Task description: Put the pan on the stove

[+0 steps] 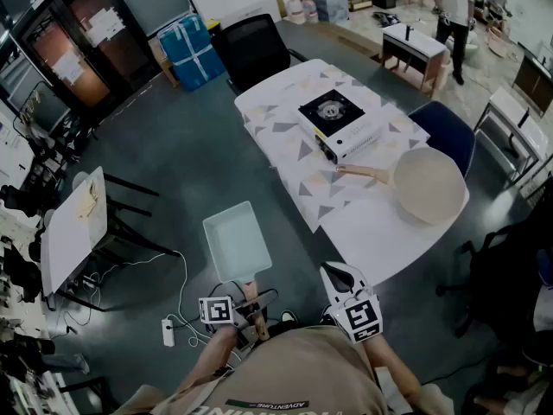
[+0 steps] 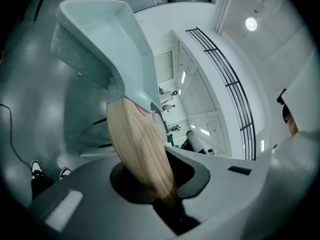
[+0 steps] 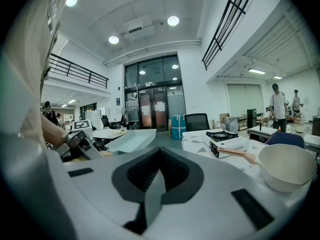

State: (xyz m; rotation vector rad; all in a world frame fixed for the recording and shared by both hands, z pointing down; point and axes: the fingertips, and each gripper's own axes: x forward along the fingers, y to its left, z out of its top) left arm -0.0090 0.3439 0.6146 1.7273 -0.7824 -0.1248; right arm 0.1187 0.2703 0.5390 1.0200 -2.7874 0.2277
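Nearest me, the left gripper (image 1: 248,294) pinches the wooden handle (image 2: 142,154) of a square pan (image 1: 236,240) well short of the stove (image 1: 331,113), the right gripper (image 1: 340,277) pressed together, empty; that one-ended hold could let the pan droop and clip the stove's edge.

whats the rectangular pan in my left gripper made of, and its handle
pan: probably metal under a matte pale grey-green coating, faintly speckled on the outside. Whether that coating is ceramic or enamel can't be told by look.
handle: light wood, with lengthwise grain showing and a smooth finish.
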